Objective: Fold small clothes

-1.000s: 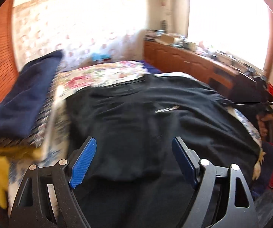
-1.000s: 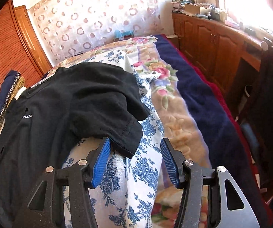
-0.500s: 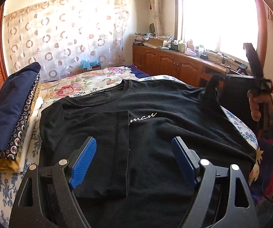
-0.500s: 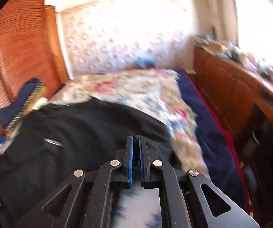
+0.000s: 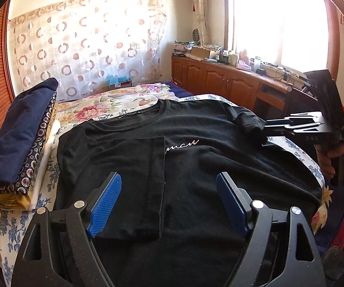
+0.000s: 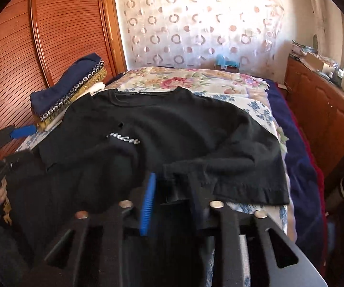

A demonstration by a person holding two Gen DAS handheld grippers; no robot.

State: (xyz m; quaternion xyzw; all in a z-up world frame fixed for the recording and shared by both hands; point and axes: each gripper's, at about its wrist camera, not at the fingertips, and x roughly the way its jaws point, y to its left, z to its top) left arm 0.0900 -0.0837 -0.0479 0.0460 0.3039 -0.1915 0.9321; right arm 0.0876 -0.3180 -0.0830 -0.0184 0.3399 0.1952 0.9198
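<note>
A black T-shirt [image 5: 195, 165] with white script on the chest lies spread on the bed. Its left sleeve is folded in over the chest. My left gripper [image 5: 169, 198] is open and empty, just above the shirt's lower left part. My right gripper [image 5: 262, 130] shows in the left wrist view at the shirt's right sleeve, shut on the sleeve cloth. In the right wrist view the shirt [image 6: 172, 129] lies ahead and the right gripper [image 6: 172, 191] has the black sleeve bunched between its fingers. The left gripper [image 6: 16, 134] shows there at far left.
A stack of folded clothes [image 5: 21, 143], dark blue on top, lies on the bed's left side, also visible in the right wrist view [image 6: 71, 88]. The floral bedspread [image 5: 114, 102] reaches to the curtain. Wooden cabinets [image 5: 231, 81] run along the right; a slatted wardrobe [image 6: 52, 31] stands left.
The right gripper went from open beside the sleeve to shut on it and lifted it over the shirt's right side. The left gripper pulled back and steadied, staying open.
</note>
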